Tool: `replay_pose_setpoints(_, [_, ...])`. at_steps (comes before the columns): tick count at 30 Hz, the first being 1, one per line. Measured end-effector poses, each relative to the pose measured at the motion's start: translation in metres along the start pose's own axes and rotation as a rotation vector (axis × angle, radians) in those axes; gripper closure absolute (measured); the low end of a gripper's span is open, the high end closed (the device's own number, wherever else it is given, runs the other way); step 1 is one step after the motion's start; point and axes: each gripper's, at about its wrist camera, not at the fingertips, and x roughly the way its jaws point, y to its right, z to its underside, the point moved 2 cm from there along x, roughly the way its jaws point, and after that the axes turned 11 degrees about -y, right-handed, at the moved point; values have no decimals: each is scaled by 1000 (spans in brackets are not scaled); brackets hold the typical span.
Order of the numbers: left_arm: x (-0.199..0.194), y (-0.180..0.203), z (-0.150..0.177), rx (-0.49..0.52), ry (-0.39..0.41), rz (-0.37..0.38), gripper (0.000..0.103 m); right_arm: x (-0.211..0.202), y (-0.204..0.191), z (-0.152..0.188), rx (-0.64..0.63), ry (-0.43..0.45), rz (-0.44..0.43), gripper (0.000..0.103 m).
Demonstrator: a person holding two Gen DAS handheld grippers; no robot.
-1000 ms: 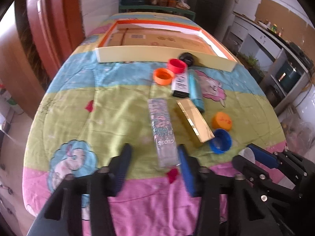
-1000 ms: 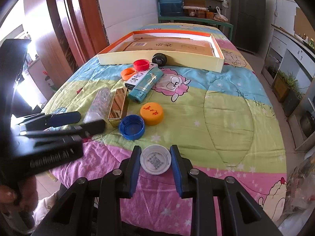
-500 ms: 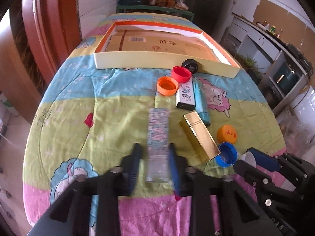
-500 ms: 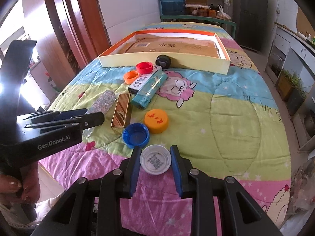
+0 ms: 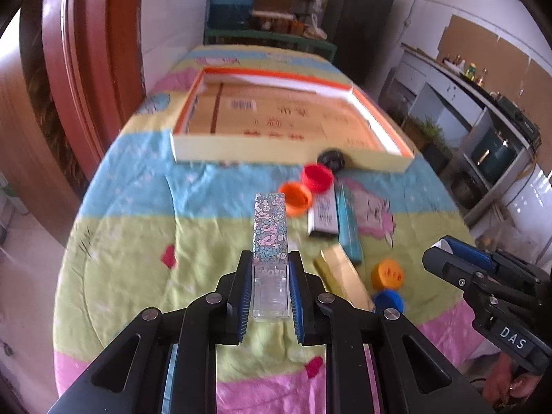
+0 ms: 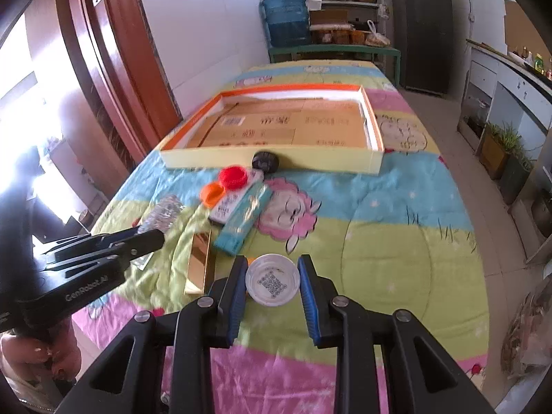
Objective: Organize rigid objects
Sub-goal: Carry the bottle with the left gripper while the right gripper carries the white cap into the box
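My left gripper [image 5: 270, 269] is shut on a clear floral-print box [image 5: 269, 238] and holds it lifted above the quilt; the box also shows in the right wrist view [image 6: 162, 212]. My right gripper [image 6: 272, 272] is shut on a white cap [image 6: 272, 280], held above the quilt. On the quilt lie a gold box [image 5: 343, 277], a teal box [image 5: 348, 222], a white box [image 5: 323, 212], a red cap [image 5: 316, 177], an orange cap [image 5: 296, 198], a black cap [image 5: 331, 159], a second orange cap [image 5: 387, 273] and a blue cap [image 5: 388, 302].
A shallow orange-rimmed cardboard tray [image 5: 241, 148] stands at the far end of the table, seen also in the right wrist view [image 6: 269, 162]. A wooden door frame [image 5: 86, 79] is to the left. Shelves and a counter [image 5: 483, 103] lie behind and to the right.
My left gripper closed on the floral box and lifted it off the quilt. My right gripper rose with the white cap and moved forward over the table.
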Motion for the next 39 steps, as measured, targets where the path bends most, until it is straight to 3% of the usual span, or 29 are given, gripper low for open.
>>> replay_pose_setpoints(8, [-7, -5, -50, -10, 43, 15, 83, -7, 8, -41, -19, 82, 17, 73])
replay_pose_setpoints(14, [3, -4, -98, 14, 79, -47, 83, -2, 13, -88, -45, 148, 22, 73])
replay_pose_setpoints(21, [28, -3, -133, 12, 74, -69, 83, 22, 17, -129, -91, 181, 43, 73])
replay_pose_setpoints(28, [57, -7, -152, 0, 50, -84, 83, 62, 30, -154, -69, 110, 63, 73])
replay_pose_setpoints(39, [91, -10, -159, -4, -3, -97, 83, 97, 42, -157, -28, 21, 66, 73])
